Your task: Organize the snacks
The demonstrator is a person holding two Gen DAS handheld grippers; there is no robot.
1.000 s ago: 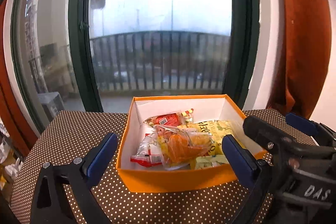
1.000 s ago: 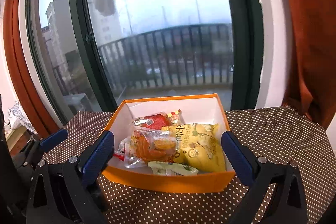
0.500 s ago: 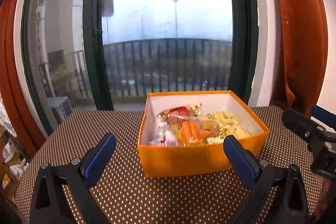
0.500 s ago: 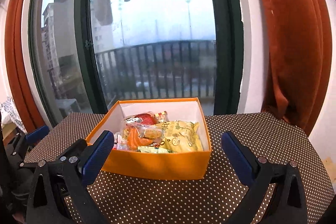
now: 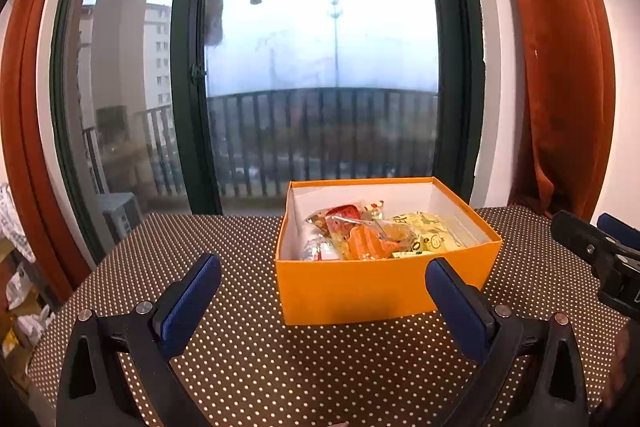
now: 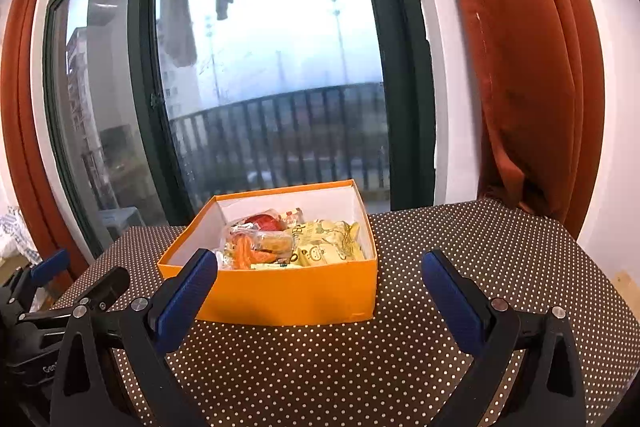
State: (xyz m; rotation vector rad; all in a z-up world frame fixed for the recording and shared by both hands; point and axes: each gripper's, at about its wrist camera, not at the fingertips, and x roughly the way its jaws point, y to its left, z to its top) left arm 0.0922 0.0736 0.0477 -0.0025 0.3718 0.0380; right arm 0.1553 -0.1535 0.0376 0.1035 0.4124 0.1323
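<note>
Both claws, left gripper (image 5: 322, 301) and right gripper (image 6: 320, 297), gape wide and empty; snack packets (image 6: 288, 241) sit boxed at twelve o'clock in the orange box (image 6: 280, 297), so withdraw level without nudging it.

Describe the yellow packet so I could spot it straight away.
Find the orange box on the dotted table by the window. Inside, the yellow packet lies flat on the right-hand side. Unlike the clear orange-filled bag and red packet beside it, it is opaque pale yellow with cartoon drawings.
</note>
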